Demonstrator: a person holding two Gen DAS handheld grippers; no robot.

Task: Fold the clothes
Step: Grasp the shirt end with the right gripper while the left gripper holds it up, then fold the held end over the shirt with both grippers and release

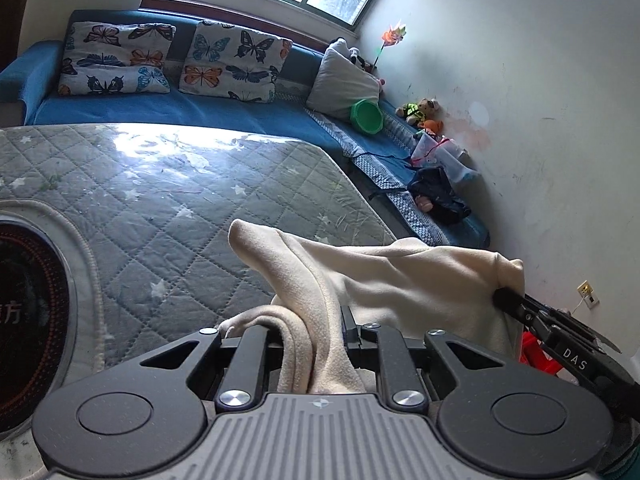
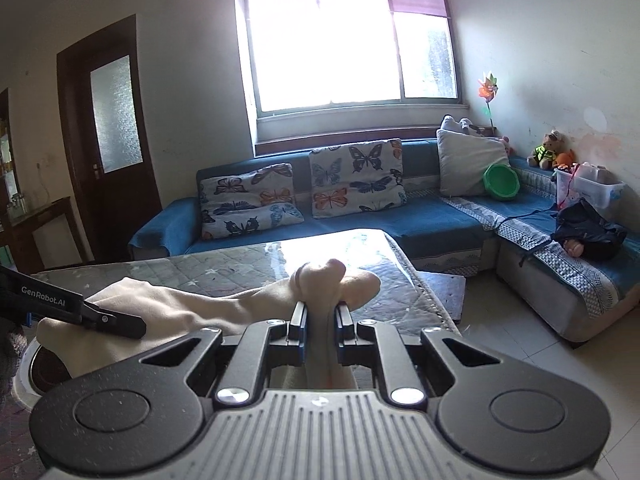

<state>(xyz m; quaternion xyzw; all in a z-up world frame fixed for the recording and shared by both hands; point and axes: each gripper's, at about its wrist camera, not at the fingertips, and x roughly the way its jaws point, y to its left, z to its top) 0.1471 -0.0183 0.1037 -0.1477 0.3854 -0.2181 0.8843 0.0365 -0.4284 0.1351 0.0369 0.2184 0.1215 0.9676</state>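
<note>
While both grippers are raised over the quilted table (image 1: 168, 216), we record:
Garment: cream fleece cloth (image 1: 392, 280) hangs stretched between the grippers, above the table.
Left gripper (image 1: 320, 332): jaws nearly together, pinching a bunched fold that spills over them.
Right gripper (image 2: 320, 316): jaws pinching a gathered corner, which bulges past the fingertips.

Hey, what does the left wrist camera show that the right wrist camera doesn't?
Only the left wrist view shows the wall socket and a red object low on the right. Only the right wrist view shows the dark wooden door. Both show the cream garment clamped by each hand-held gripper, the quilted table cover, blue sofa, butterfly cushions and green bowl.
</note>
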